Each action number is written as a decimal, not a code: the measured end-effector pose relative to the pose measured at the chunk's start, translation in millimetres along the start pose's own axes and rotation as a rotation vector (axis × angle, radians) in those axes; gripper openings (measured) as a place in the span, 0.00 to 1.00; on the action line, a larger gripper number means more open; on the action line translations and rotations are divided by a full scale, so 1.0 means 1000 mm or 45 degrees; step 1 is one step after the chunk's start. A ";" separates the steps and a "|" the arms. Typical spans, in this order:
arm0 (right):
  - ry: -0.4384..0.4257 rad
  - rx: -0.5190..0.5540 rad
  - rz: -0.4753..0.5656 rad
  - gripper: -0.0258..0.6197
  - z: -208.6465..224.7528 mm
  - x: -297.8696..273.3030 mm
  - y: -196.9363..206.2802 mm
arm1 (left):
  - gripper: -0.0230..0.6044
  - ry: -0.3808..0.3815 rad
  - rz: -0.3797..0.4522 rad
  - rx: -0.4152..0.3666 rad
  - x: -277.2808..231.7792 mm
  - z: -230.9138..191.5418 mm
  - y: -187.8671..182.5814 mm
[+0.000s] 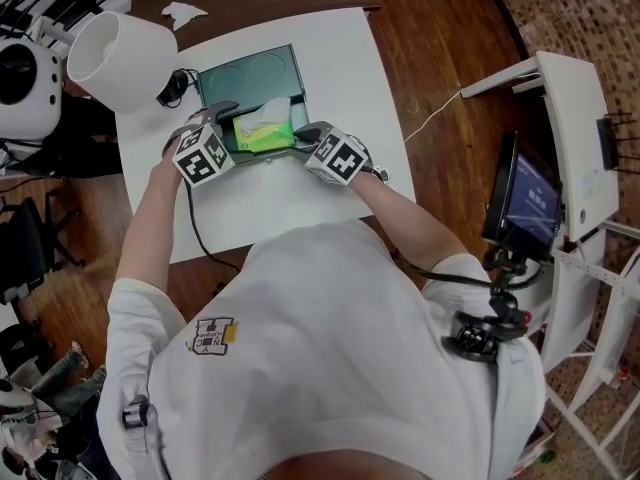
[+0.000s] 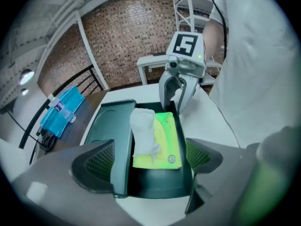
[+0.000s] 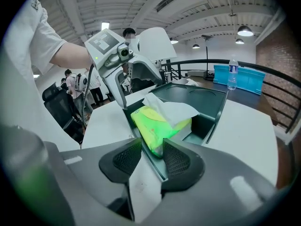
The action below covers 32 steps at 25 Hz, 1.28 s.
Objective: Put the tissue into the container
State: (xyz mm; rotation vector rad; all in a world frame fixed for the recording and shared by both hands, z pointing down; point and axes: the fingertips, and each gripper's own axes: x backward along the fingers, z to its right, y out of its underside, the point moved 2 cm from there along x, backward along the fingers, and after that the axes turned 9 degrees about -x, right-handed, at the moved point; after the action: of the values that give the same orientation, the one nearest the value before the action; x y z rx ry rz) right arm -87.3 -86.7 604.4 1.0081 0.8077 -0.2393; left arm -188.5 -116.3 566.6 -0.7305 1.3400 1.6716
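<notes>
A dark green container lies open on a white mat, its lid folded flat to the far side. Inside lies a yellow-green tissue pack with a white tissue sticking out of its top. My left gripper stands open at the container's left end, one jaw over the lid and the other outside the near wall. At the right end, my right gripper straddles the container's near wall and the pack's tip. Its jaws stand narrowly apart, with mat showing beside one pad.
The white mat covers a brown table. A white lampshade and a black cable stand left of the container, a crumpled tissue behind it. A blue tray with a bottle sits beyond. A screen on a stand is on the right.
</notes>
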 end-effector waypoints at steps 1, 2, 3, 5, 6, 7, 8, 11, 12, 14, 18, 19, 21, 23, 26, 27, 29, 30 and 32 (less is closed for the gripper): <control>0.000 0.000 0.011 0.25 0.000 0.003 -0.002 | 0.80 -0.045 0.045 0.042 0.010 -0.004 -0.003; 0.002 -0.001 0.030 0.25 -0.002 0.006 -0.003 | 0.80 -0.102 0.106 0.099 0.021 -0.007 -0.006; 0.004 -0.002 0.057 0.25 -0.005 0.011 -0.005 | 0.80 -0.170 0.182 0.170 0.034 -0.009 -0.009; -0.001 -0.008 0.138 0.25 -0.012 0.023 -0.007 | 0.72 -0.325 0.369 0.354 0.059 -0.007 -0.018; -0.013 -0.012 0.188 0.25 -0.016 0.030 -0.009 | 0.63 -0.398 0.465 0.455 0.068 -0.002 -0.022; -0.028 -0.013 0.237 0.25 -0.020 0.036 -0.009 | 0.56 -0.454 0.549 0.550 0.074 0.006 -0.026; -0.040 -0.008 0.280 0.24 -0.025 0.041 -0.007 | 0.50 -0.487 0.612 0.630 0.075 0.018 -0.030; -0.076 0.015 0.349 0.21 -0.042 0.048 0.007 | 0.39 -0.449 0.649 0.743 0.052 0.070 -0.035; -0.092 0.020 0.355 0.21 -0.048 0.048 0.013 | 0.35 -0.408 0.631 0.751 0.041 0.087 -0.037; -0.118 0.036 0.342 0.19 -0.060 0.044 0.028 | 0.34 -0.335 0.589 0.766 0.022 0.116 -0.038; -0.150 -0.008 0.259 0.15 -0.077 0.033 0.061 | 0.13 -0.300 0.489 0.898 -0.001 0.153 -0.019; -0.160 -0.017 0.241 0.15 -0.081 0.030 0.067 | 0.04 -0.292 0.448 0.911 -0.005 0.162 -0.013; -0.180 -0.019 0.215 0.12 -0.089 0.026 0.075 | 0.04 -0.259 0.380 0.894 -0.011 0.180 -0.008; -0.187 -0.019 0.196 0.11 -0.093 0.025 0.081 | 0.04 -0.228 0.360 0.898 -0.016 0.193 -0.007; -0.180 -0.041 0.185 0.09 -0.093 0.025 0.087 | 0.04 -0.207 0.357 0.945 -0.022 0.201 -0.005; -0.177 -0.051 0.181 0.09 -0.092 0.024 0.088 | 0.04 -0.195 0.349 0.950 -0.024 0.204 -0.004; -0.171 -0.059 0.171 0.08 -0.091 0.022 0.092 | 0.04 -0.170 0.329 0.941 -0.027 0.209 -0.002; -0.170 -0.059 0.166 0.08 -0.091 0.022 0.093 | 0.04 -0.166 0.325 0.935 -0.028 0.210 -0.002; -0.165 -0.055 0.157 0.07 -0.090 0.021 0.094 | 0.04 -0.170 0.323 0.921 -0.027 0.208 -0.004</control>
State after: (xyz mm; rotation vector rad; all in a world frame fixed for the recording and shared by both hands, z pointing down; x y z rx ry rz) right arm -67.5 42.1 626.7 0.9879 0.6281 -0.1787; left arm -158.8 78.0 641.0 -0.0260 1.8307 1.2401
